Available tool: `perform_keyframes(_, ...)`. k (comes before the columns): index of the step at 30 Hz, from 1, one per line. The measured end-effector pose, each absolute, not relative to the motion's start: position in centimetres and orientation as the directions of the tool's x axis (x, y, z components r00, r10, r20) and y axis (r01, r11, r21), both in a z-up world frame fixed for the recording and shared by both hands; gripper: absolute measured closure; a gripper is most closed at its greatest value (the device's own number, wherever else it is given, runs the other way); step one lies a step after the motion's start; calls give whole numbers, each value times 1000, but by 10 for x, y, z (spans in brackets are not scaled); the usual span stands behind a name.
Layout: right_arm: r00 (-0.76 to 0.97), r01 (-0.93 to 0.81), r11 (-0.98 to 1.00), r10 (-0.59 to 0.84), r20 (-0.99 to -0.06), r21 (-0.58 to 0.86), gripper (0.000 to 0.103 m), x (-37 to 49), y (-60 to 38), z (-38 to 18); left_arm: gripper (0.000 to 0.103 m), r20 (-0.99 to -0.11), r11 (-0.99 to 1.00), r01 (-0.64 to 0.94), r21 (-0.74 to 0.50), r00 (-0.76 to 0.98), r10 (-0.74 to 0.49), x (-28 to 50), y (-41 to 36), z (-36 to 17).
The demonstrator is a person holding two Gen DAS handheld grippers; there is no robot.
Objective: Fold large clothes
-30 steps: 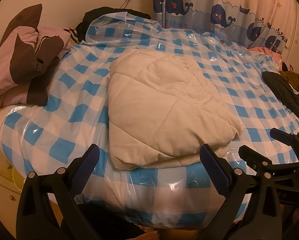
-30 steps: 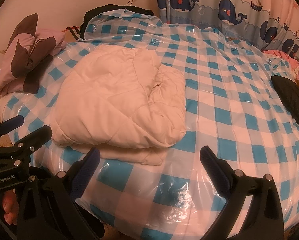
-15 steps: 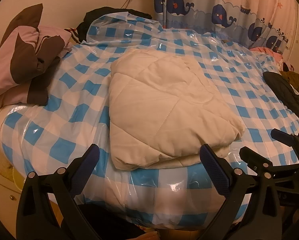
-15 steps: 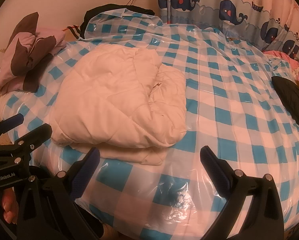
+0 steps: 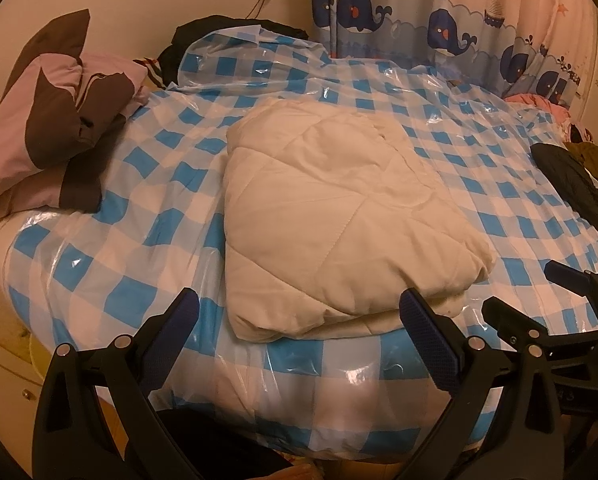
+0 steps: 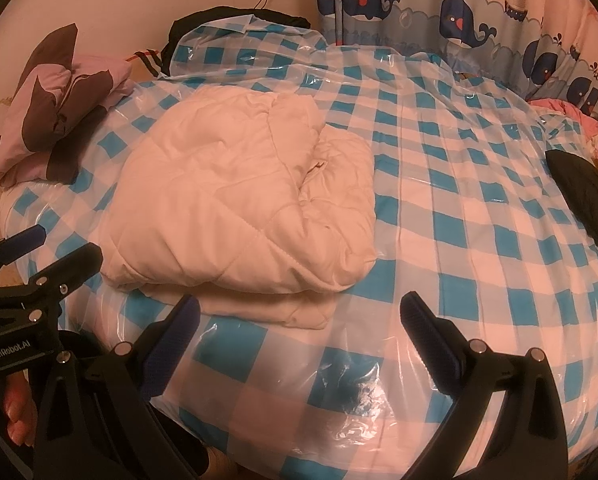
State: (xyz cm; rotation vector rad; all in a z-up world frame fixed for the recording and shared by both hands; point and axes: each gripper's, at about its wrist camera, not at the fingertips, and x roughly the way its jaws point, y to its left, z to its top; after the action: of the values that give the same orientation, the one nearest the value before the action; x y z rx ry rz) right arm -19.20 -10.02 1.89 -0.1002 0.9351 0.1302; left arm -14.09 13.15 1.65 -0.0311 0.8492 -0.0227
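A cream quilted garment (image 5: pixel 331 216) (image 6: pixel 239 216) lies folded into a thick rectangle on the bed's blue-and-white checked plastic cover (image 5: pixel 111 208) (image 6: pixel 479 208), its near edge close to the bed's front. My left gripper (image 5: pixel 297 314) hangs open just in front of that near edge, nothing between its fingers. To the right of the garment, my right gripper (image 6: pixel 299 318) is open too, over bare cover near the garment's front right corner. Each gripper shows at the side of the other's view.
A pink and brown folded duvet (image 5: pixel 47 120) sits at the bed's left. Dark clothes (image 5: pixel 579 184) lie at the right edge, more dark fabric (image 6: pixel 227 16) at the head. A whale-print curtain (image 5: pixel 419 20) hangs behind. A hand (image 6: pixel 17 416) holds the left gripper.
Both grippers have crept slightly closer to the garment's front edge. The garment lies as before and both grippers stay open.
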Motion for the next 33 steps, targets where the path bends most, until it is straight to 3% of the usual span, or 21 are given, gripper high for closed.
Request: perform_keyframes(33, 587, -166, 986, 72, -806, -32, 7, -190, -105, 17, 6, -761, 999, 2, -48, 647, -38, -137, 125, 11)
